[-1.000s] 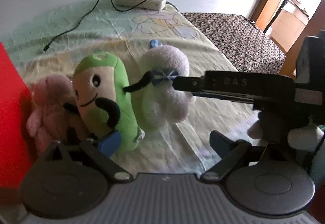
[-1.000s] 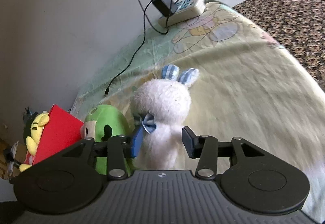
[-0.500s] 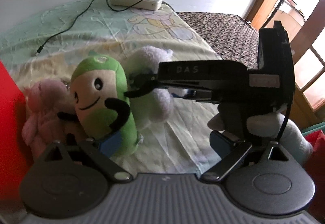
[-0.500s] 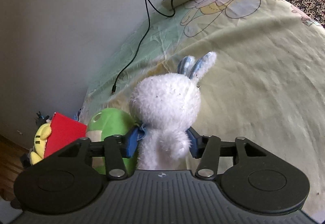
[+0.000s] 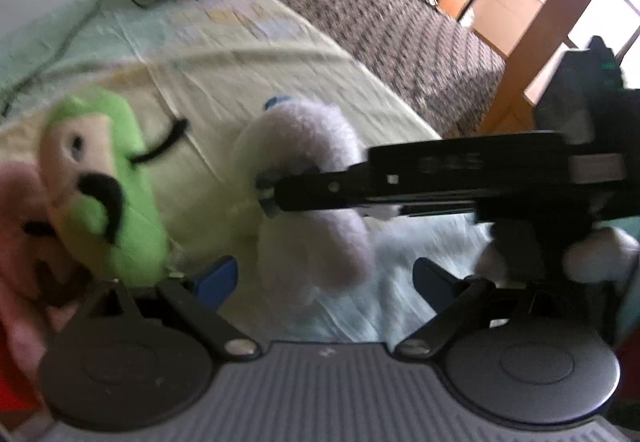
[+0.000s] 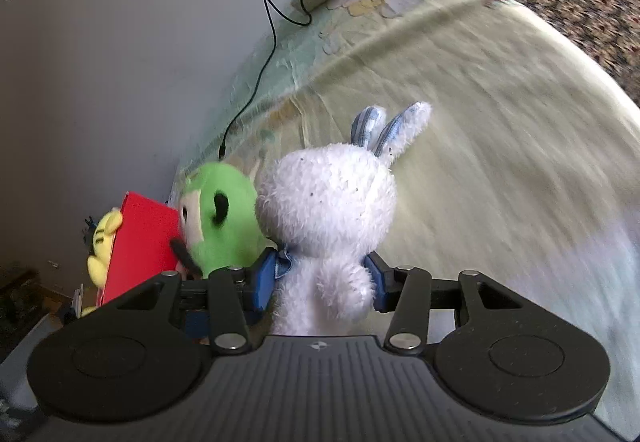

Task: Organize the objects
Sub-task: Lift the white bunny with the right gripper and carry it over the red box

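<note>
White rabbit plush (image 6: 326,217) — upright on the pale bedsheet (image 6: 500,129), just beside the green plush (image 6: 222,219), clamped at its neck between the blue pads (image 6: 264,280) of the right gripper (image 6: 320,284). Left gripper (image 5: 324,278) — jaws wide apart, holding nothing, the rabbit's lower body between them.

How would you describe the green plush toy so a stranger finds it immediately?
On the pale bedsheet, beside the red box, soft toys sit in a row. The green plush toy is between the box and the white rabbit; only it is bright green with black arms.
</note>
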Action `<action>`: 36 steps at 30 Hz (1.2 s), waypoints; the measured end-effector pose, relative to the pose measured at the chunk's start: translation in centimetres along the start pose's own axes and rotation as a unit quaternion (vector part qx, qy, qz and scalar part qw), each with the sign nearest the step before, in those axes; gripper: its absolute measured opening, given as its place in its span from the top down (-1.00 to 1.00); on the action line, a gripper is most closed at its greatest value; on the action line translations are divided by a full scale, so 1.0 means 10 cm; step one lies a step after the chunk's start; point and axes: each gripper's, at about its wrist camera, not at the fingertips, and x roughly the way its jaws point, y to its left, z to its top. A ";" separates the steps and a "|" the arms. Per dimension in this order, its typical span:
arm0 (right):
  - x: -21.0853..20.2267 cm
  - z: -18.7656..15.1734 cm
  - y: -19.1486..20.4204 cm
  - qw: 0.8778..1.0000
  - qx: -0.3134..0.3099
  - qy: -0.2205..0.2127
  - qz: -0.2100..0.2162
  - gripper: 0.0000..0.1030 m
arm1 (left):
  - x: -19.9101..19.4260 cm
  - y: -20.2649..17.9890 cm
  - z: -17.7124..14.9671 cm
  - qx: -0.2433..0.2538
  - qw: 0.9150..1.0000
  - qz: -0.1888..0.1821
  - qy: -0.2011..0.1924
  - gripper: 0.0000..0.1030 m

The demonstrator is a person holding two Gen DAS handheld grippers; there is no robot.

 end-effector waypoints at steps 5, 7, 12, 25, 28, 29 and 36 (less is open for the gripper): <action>-0.14 -0.18 -0.02 1.000 0.009 0.000 -0.009 0.05 | 0.06 -0.07 -0.06 0.012 0.999 -0.029 0.016 -0.68; -0.19 -0.23 0.00 1.000 0.007 -0.001 -0.012 0.06 | 0.05 -0.10 -0.08 0.019 0.999 -0.036 0.016 -0.64; -0.32 -0.34 0.11 1.000 -0.013 -0.001 -0.024 0.07 | -0.02 -0.15 -0.16 0.030 0.998 -0.053 0.019 -0.45; -0.38 -0.37 0.76 0.991 -0.130 0.019 0.017 0.07 | -0.67 -0.10 -0.28 0.049 0.997 -0.046 -0.040 -0.36; -0.33 -0.33 0.95 0.988 -0.148 0.025 0.039 0.07 | -0.90 0.02 -0.32 0.037 0.997 -0.035 -0.063 -0.36; -0.31 -0.33 1.02 0.987 -0.153 0.027 0.046 0.07 | -0.99 0.06 -0.34 0.032 0.996 -0.030 -0.073 -0.36; -0.16 -0.38 1.58 0.976 -0.195 0.031 0.094 0.07 | -1.56 0.40 -0.53 -0.006 0.991 -0.005 -0.134 -0.36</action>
